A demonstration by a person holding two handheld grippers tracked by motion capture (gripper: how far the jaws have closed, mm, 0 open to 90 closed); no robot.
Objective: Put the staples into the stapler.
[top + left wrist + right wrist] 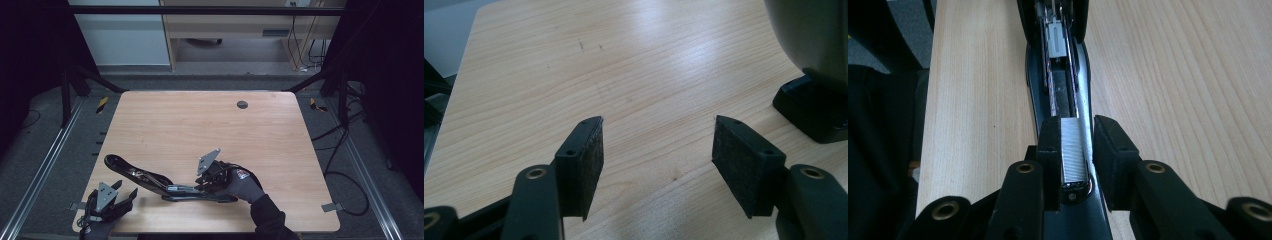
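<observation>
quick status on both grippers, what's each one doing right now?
Left gripper: open, fingers wide apart over bare table, holding nothing.
Right gripper: fingers closed around a strip of staples in the opened black stapler.

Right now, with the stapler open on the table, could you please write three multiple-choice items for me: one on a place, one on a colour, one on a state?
1. Where do the staples lie?
A. in the stapler's channel
B. on the floor
C. in the left gripper

2. What colour is the stapler?
A. red
B. black
C. white

3. How do the left gripper's jaws stand?
A. shut on a pen
B. shut, empty
C. open, empty

Answers:
1 A: the strip sits in the channel, between the right gripper's jaws.
2 B: its body is black in the high view.
3 C: bare table shows in the wide gap between them.
</observation>
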